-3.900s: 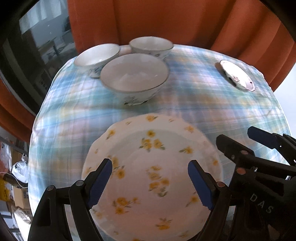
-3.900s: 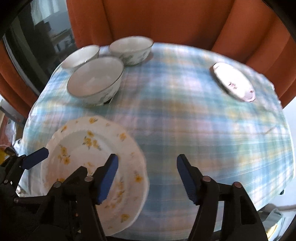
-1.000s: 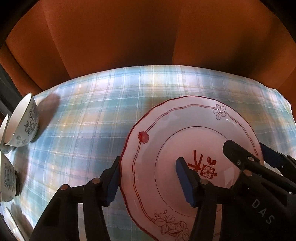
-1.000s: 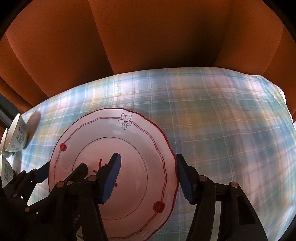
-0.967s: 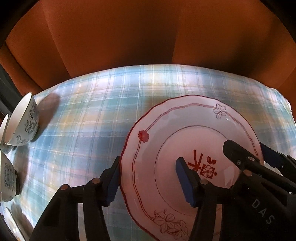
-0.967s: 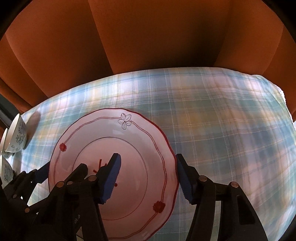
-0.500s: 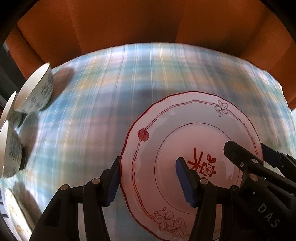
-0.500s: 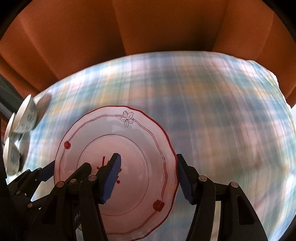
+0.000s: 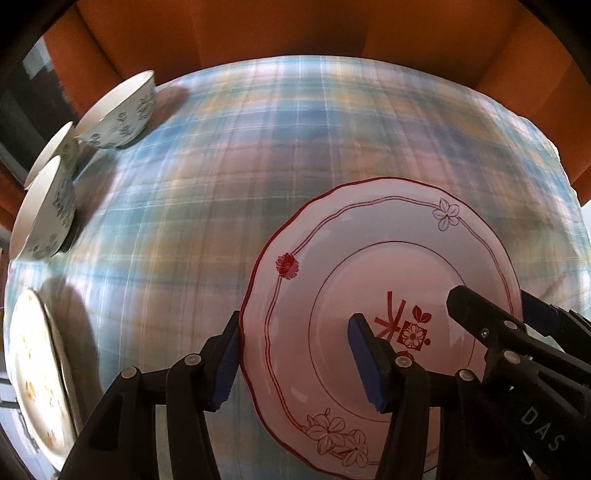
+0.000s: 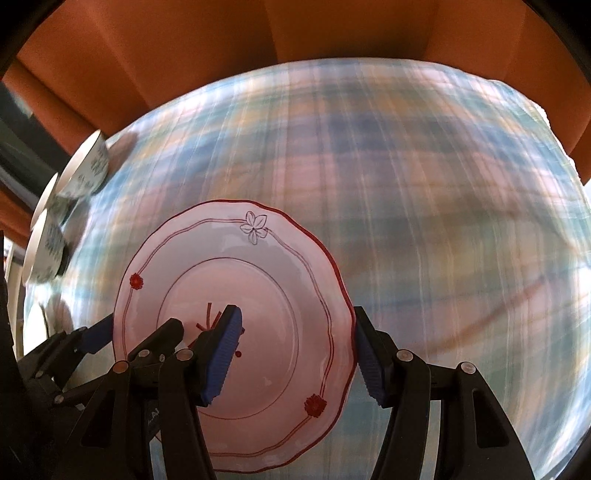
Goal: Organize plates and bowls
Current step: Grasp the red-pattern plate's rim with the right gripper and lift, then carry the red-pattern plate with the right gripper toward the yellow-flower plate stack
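Observation:
A white plate with a red rim and red flower marks [image 9: 388,295] is held level above the plaid tablecloth by both grippers. My left gripper [image 9: 299,362] is shut on the plate's left rim. My right gripper [image 10: 299,354] is shut on its right rim, and the plate [image 10: 258,295] fills the lower middle of that view. Three white bowls with blue flowers [image 9: 118,110] stand at the table's far left. A white plate with yellow flowers [image 9: 37,376] lies at the near left.
The round table under the blue plaid cloth [image 9: 295,129] has orange curtains [image 9: 295,29] close behind it. The cloth [image 10: 443,221] drops off at the right edge. The bowls also show at the left edge of the right wrist view [image 10: 85,170].
Both grippers have carried the red-rimmed plate up and to the left over the table. The bowls and the yellow-flowered plate have come into view on the left.

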Motion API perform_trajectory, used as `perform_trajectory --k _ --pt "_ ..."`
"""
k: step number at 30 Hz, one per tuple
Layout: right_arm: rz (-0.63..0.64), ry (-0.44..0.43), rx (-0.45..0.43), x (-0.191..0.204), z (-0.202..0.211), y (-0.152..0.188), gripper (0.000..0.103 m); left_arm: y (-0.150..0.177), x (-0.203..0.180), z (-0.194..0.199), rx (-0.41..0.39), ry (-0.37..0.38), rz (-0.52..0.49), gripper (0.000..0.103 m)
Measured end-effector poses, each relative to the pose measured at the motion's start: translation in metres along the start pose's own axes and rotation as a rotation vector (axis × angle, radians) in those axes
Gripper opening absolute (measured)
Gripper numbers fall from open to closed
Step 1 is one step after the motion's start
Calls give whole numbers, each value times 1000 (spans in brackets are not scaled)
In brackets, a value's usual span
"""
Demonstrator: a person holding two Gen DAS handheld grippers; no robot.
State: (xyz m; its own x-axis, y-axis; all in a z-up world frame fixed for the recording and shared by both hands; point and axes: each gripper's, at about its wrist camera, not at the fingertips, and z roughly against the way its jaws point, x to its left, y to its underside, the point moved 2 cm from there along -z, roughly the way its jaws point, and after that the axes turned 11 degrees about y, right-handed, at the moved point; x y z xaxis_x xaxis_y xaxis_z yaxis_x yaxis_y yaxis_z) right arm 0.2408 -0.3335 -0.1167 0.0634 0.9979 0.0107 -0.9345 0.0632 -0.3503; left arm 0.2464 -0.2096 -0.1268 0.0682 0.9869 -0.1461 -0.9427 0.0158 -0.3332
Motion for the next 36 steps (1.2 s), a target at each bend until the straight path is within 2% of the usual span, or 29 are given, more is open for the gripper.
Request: perform_trajectory --k 11,15,21,27,36 --pt "22 -28 -10 -5 -5 0 57 8 7 3 -46 33 46 55" --pt "51 -11 4 -6 -12 2 45 7 9 2 -52 48 62 56" --pt "42 19 2 -3 -13 2 44 7 4 2 -61 20 34 58" --pt "59 77 -20 6 -6 4 45 9 11 9 -39 49 50 57" --pt "19 101 -34 22 15 19 47 26 30 46 -102 98 -3 58"
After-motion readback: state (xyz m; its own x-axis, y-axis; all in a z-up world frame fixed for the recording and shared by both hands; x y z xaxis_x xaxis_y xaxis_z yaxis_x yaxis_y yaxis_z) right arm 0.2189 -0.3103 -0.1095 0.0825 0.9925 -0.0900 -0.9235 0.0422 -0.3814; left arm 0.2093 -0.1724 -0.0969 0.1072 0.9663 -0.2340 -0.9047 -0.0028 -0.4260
